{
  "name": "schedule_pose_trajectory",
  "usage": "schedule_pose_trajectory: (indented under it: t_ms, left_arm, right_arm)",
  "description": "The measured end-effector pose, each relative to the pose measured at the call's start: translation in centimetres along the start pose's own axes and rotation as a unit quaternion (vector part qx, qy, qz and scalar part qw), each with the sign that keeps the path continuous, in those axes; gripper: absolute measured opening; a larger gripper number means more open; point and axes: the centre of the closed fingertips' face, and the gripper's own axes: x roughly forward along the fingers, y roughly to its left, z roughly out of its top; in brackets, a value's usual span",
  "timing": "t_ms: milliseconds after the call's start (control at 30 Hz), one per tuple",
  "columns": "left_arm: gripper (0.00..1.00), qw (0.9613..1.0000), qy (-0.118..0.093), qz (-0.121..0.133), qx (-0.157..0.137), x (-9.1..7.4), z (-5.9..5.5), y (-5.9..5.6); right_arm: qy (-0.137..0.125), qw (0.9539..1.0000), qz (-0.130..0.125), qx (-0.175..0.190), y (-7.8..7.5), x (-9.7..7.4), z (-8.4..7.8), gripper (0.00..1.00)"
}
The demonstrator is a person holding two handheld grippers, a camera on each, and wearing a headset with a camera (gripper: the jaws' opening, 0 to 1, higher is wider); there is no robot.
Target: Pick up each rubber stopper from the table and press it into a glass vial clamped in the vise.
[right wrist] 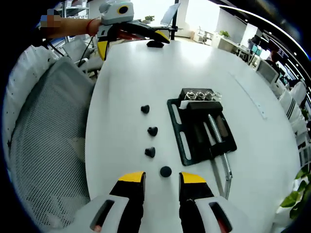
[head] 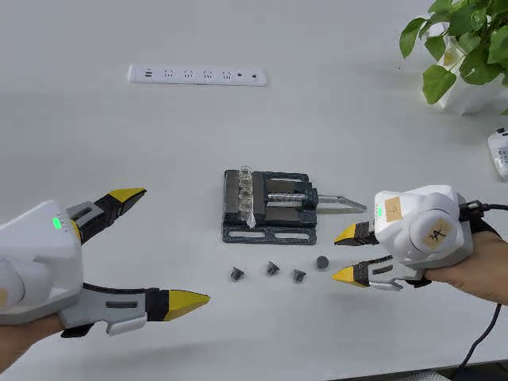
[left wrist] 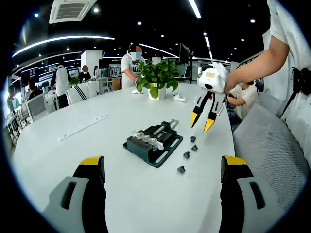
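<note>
A dark metal bench vise [head: 270, 208] sits in the middle of the white tabletop [head: 119, 143], well away from every edge, and clamps a short row of clear glass vials [head: 246, 190] upright at the end opposite its screw handle. On the near side of the vise, four small dark grey rubber stoppers [head: 272, 268] lie loose on the tabletop in a rough line, each apart from the next. The one nearest the right side, a rounder stopper [right wrist: 166, 171], lies just ahead of the gap between the yellow tips of the right claw [head: 343, 255]. That claw is a little apart and grips nothing. It hovers low over the tabletop near the stoppers, held in a hand at the right. The left claw [head: 167, 246] hangs nearer the near edge on the left, well apart from the vise and stoppers. Its black, yellow-tipped jaws are spread wide and hold nothing. A long white power strip [head: 198, 75] lies toward the far edge. A leafy green plant in a white pot [head: 468, 48] stands toward the far right corner.
</note>
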Motion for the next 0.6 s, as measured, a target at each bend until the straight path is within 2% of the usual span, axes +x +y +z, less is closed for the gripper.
schedule_pose_trajectory:
  t_ms: [133, 600]
  left_arm:
    - [0.99, 1.0000, -0.001, 0.000, -0.002, 0.1, -0.1, 0.0]
    - [0.99, 0.9999, -0.005, 0.002, -0.011, 0.1, -0.3, 0.1]
  right_arm:
    - [0.018, 0.9997, 0.007, -0.014, -0.1, 0.7, -0.3, 0.17]
    - [0.060, 0.9965, 0.029, -0.050, -0.2, 2.6, -0.9, 0.13]
